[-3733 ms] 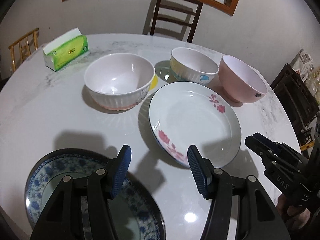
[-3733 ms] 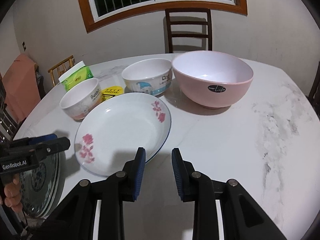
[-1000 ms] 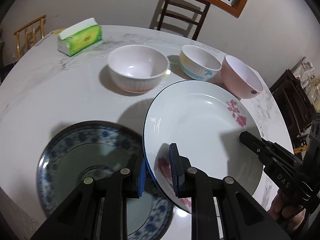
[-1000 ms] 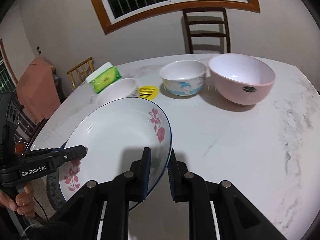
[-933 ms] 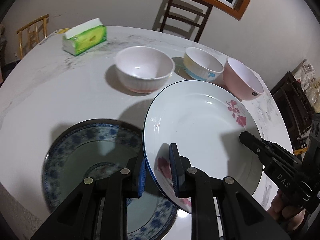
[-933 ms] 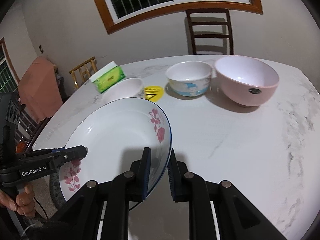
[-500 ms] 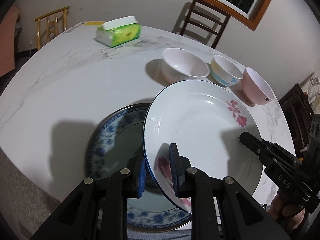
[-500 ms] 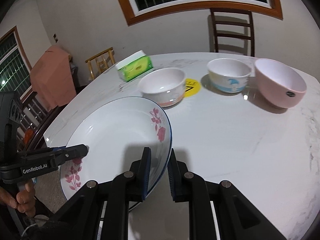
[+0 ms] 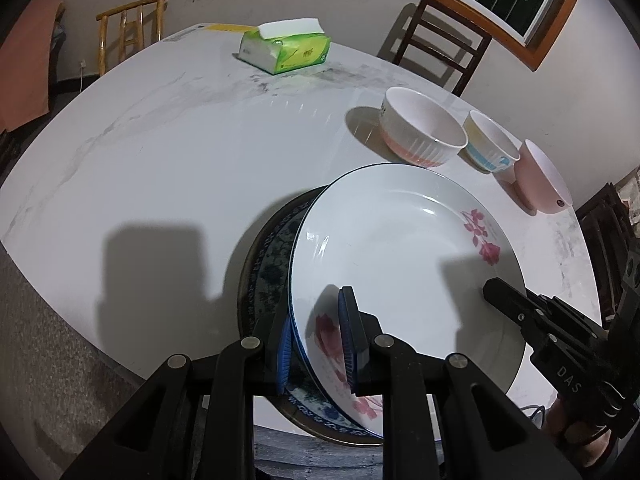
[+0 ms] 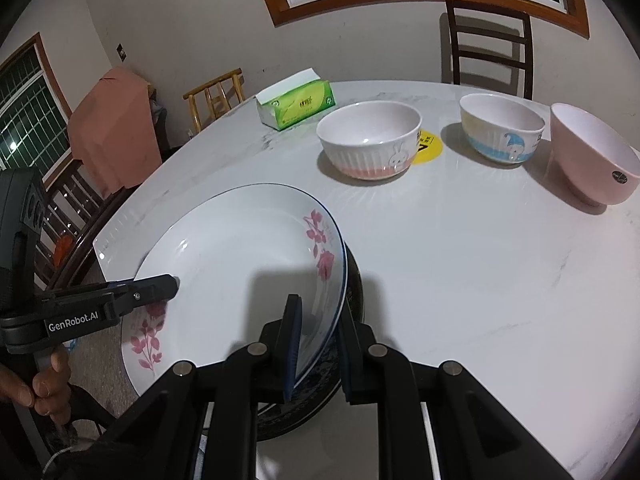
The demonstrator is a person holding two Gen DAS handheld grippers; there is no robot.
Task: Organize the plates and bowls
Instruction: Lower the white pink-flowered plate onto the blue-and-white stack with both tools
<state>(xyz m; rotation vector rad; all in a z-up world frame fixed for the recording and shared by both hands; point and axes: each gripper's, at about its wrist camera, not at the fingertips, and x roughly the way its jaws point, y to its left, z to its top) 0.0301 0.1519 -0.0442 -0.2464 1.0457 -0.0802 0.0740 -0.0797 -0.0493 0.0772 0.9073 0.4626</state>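
2 grippers, left gripper and right gripper, each clamp opposite rim edges of the floral plate, probably to keep it level directly over the blue patterned plate for stacking. Readable writing: "GenRobot.AI" and "DAS" on the gripper bodies.

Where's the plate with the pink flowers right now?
The flowered plate is low in both wrist views, held by its rim between the left gripper and the right gripper, over the blue patterned plate.

table bare left of bowls.
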